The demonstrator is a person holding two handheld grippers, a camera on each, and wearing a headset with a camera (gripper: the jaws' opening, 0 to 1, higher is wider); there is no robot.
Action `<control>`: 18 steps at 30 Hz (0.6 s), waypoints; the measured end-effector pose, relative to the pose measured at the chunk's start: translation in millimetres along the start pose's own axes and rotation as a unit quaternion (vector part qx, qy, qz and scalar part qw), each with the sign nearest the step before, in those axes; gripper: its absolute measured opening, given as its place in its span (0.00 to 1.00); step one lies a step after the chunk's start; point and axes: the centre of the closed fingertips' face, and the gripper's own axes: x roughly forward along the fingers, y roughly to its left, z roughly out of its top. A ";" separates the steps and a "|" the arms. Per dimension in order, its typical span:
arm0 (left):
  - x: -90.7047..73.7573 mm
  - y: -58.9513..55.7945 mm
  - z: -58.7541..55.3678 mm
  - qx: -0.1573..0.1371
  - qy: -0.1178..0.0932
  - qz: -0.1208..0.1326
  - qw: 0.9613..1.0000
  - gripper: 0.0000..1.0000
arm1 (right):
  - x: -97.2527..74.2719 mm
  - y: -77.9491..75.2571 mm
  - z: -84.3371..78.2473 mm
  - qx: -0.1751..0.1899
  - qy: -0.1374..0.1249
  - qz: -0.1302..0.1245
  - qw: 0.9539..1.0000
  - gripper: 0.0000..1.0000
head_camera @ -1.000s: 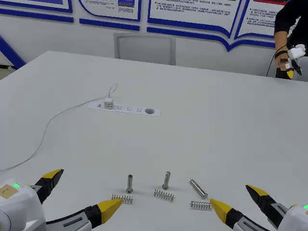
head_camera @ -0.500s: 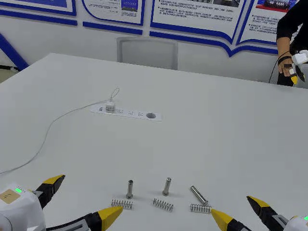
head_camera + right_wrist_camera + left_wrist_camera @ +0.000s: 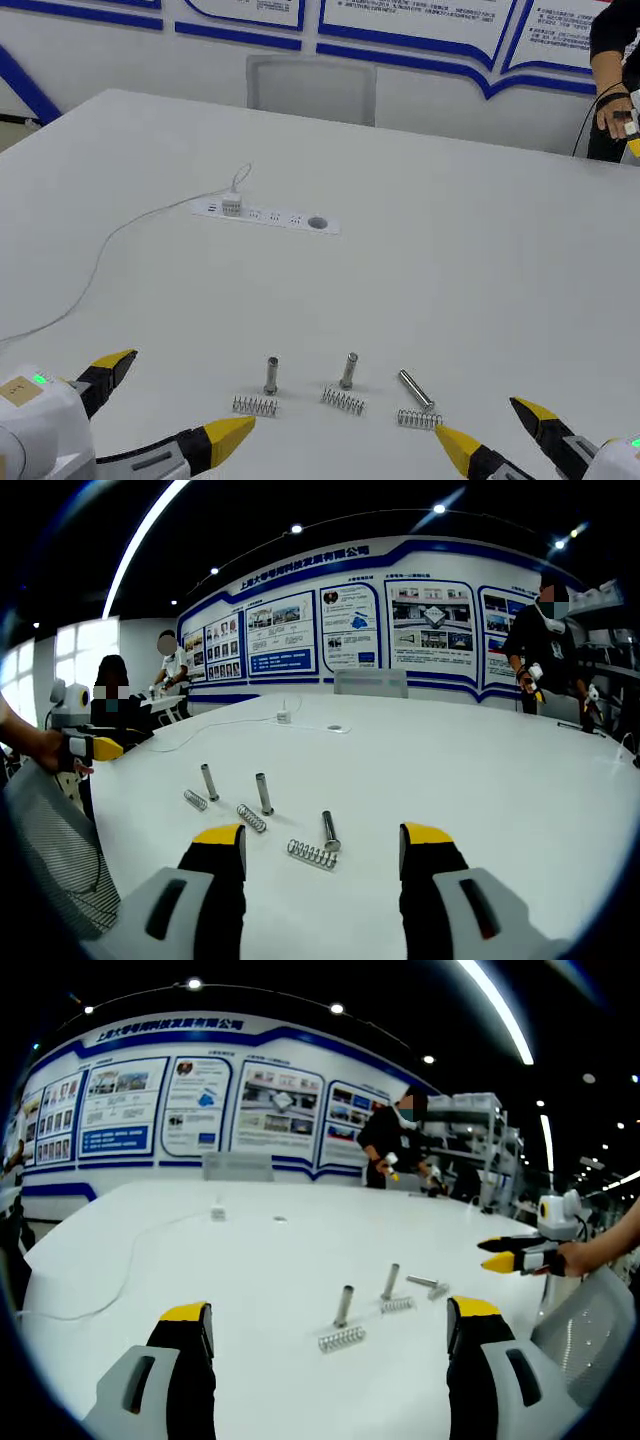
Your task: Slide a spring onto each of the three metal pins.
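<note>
Three metal pins sit near the table's front edge. The left pin (image 3: 271, 375) and middle pin (image 3: 349, 370) stand upright; the right pin (image 3: 415, 390) lies on its side. A spring lies in front of each: left spring (image 3: 254, 405), middle spring (image 3: 343, 401), right spring (image 3: 419, 419). My left gripper (image 3: 172, 398) is open, left of the left spring and holding nothing. My right gripper (image 3: 488, 425) is open just right of the right spring. The right gripper view has the lying pin (image 3: 328, 831) and its spring (image 3: 312, 853) close ahead of the jaws. In the left gripper view the nearest pin (image 3: 344, 1307) stands ahead.
A white power strip (image 3: 265, 214) with a plugged-in cable (image 3: 100, 265) lies mid-table. A grey chair (image 3: 310, 90) stands behind the far edge. A person (image 3: 615, 80) stands at the far right, and other people (image 3: 110, 705) are by the wall.
The head camera has shifted, so the whole scene sits a little differently in the frame. Pins, springs and both open grippers have kept their places.
</note>
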 end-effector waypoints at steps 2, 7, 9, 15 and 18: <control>0.2 -0.6 -0.4 0.001 0.001 -0.002 1.000 0.99 | 0.5 0.6 0.4 -0.002 -0.001 0.003 1.000 0.63; 0.2 0.4 -4.6 -0.003 0.008 -0.003 1.000 0.99 | 1.6 5.9 -2.8 -0.006 0.007 0.017 1.000 0.63; 0.1 1.2 -5.2 -0.006 0.010 -0.002 1.000 0.99 | 1.7 7.7 -2.9 -0.005 0.006 0.021 1.000 0.63; -0.1 1.6 -10.6 -0.003 0.023 0.001 1.000 0.98 | 2.3 7.6 -8.4 -0.001 0.018 0.023 1.000 0.62; 0.3 -0.6 -13.5 0.004 0.032 0.000 0.999 0.98 | 2.5 6.1 -9.6 0.002 0.019 0.022 1.000 0.61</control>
